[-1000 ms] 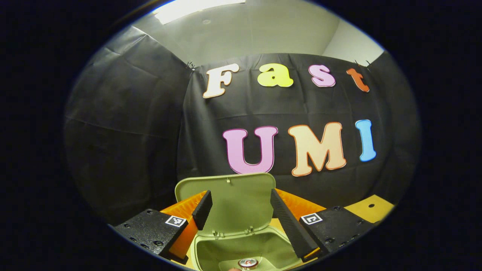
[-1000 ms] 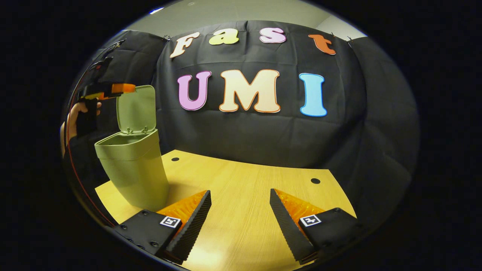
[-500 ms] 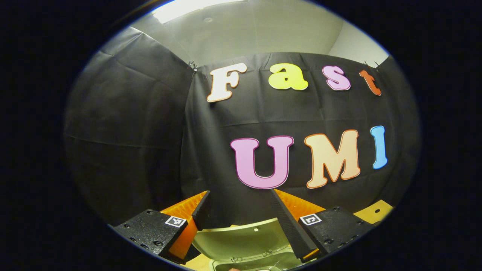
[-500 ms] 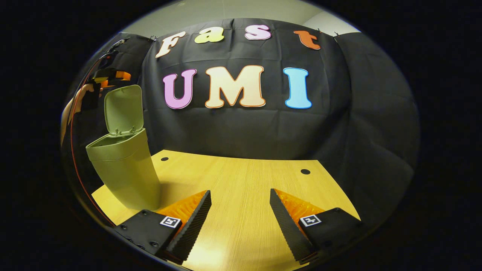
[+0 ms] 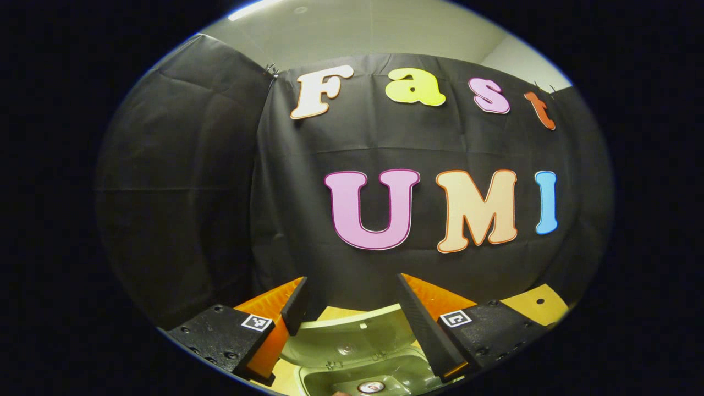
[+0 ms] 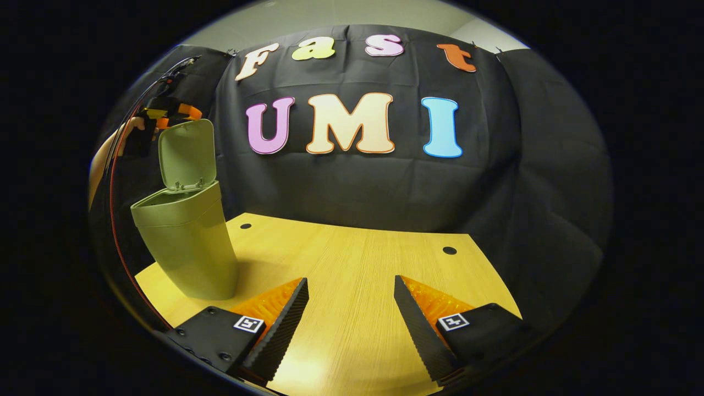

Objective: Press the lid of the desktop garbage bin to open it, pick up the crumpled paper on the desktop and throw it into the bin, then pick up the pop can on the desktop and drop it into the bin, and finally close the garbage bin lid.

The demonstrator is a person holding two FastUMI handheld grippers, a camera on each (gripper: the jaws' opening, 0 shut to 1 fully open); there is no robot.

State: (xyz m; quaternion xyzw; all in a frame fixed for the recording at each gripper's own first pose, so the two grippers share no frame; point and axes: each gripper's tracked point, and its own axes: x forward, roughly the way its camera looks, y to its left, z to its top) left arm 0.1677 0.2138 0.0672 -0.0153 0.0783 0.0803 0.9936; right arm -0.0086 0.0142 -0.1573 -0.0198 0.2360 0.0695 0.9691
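Observation:
The pale green bin [image 6: 184, 242] stands at the table's left edge with its lid [image 6: 186, 154] raised upright. In the left gripper view the lid [image 5: 349, 338] lies just below and between the fingers of my left gripper [image 5: 352, 297], which is open and holds nothing. Inside the bin, the round top of the pop can [image 5: 371, 386] shows. The right gripper view shows my left gripper [image 6: 165, 113] above and behind the lid's top edge, a hand gripping it. My right gripper [image 6: 351, 300] hovers open over the bare table, empty.
The wooden table [image 6: 357, 258] has small round holes near its back edge. Black cloth walls close in behind and on both sides. A red cable [image 6: 113, 220] runs down the left edge of the right gripper view.
My left gripper rose above the lid, then dipped slightly; the lid dropped low between its fingers. The right gripper's view shifted a little; its jaws stayed open.

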